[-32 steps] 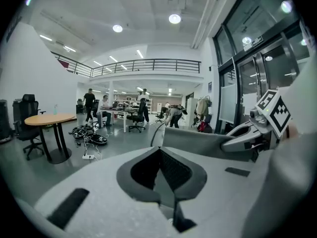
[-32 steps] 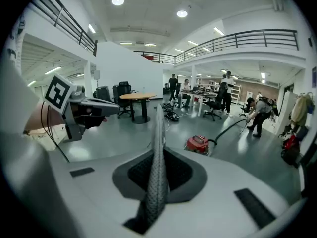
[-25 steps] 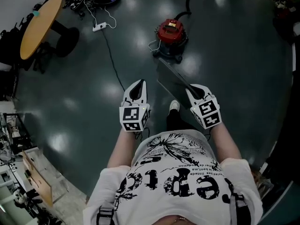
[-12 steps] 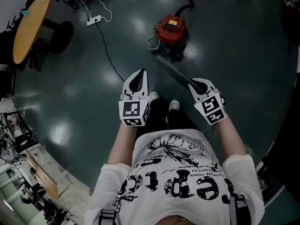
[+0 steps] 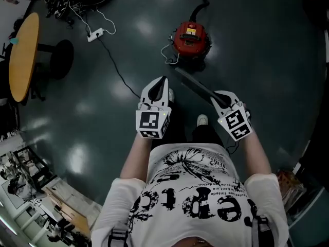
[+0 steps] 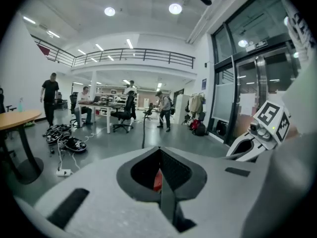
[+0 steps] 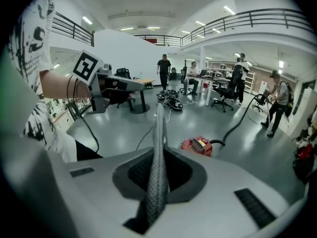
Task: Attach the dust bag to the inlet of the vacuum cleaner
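Head view: the dust bag (image 5: 194, 85) juts up-left from the right gripper (image 5: 220, 98) clamping it, short of the vacuum cleaner (image 5: 191, 37); the left gripper (image 5: 163, 80), closed and empty, points up-frame alongside.

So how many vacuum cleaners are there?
1. The red vacuum cleaner stands on the dark floor ahead of the person. More could be hidden outside the views.

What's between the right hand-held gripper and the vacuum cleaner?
Only the dust bag held in the right hand-held gripper, stretching toward the vacuum cleaner over bare floor, per head view.
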